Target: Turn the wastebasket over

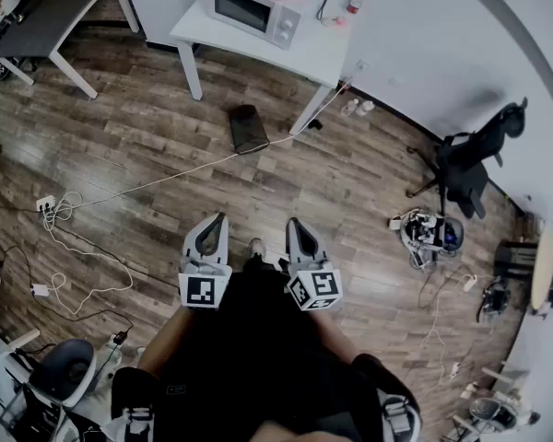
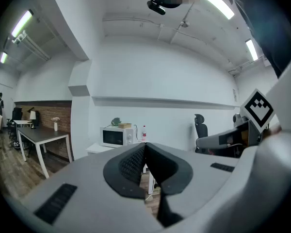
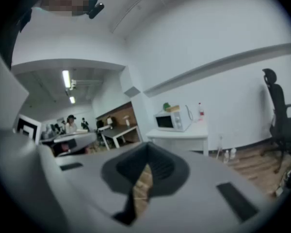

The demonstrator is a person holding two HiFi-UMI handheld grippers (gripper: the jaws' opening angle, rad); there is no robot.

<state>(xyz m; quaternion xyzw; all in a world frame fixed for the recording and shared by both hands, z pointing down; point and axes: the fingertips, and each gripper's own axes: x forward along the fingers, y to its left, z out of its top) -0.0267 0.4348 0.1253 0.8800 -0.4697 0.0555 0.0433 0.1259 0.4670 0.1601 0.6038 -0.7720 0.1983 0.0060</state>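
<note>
The wastebasket (image 1: pixel 248 127) is a dark, boxy bin on the wooden floor, just in front of the white table; I cannot tell which side faces up. Both grippers are held close to the person's body, well short of it. The left gripper (image 1: pixel 219 219) points toward the table with its jaws shut and nothing between them. The right gripper (image 1: pixel 293 222) stands beside it, also shut and empty. In the left gripper view the dark pads (image 2: pixel 136 165) meet in front of the table. In the right gripper view the pads (image 3: pixel 162 166) are closed too. Neither gripper view shows the wastebasket.
A white table (image 1: pixel 327 49) carries a microwave (image 1: pixel 255 9) and a bottle (image 1: pixel 355 1). A white cable (image 1: pixel 166 180) runs across the floor to a tangle at the left. A black office chair (image 1: pixel 465 159) stands at the right, a dark table (image 1: pixel 51 12) at the upper left.
</note>
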